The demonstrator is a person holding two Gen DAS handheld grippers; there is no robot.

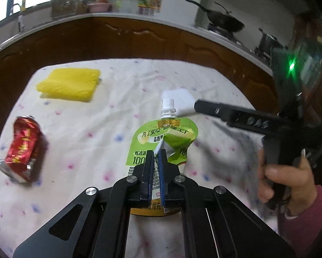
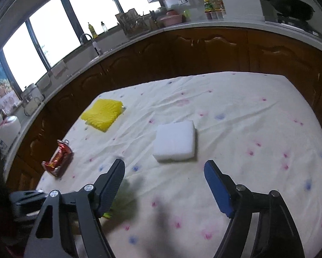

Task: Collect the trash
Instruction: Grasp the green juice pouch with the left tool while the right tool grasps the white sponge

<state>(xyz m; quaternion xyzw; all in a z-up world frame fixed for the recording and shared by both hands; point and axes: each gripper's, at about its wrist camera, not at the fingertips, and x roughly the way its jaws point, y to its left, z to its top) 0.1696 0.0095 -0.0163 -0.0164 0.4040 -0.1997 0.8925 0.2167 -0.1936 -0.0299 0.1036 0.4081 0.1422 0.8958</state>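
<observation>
Pouch (image 1: 161, 142): clamped in your left gripper (image 1: 156, 157) jaws | your right gripper (image 2: 164, 172) jaws wide above desk (image 2: 246, 129) | crushed can (image 1: 23, 148) lies left

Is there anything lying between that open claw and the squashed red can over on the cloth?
Nothing visible. The right gripper hangs open over bare tablecloth; the crushed red can lies off to its left, with only cloth between. The white sponge sits straight ahead, not toward the can.
</observation>
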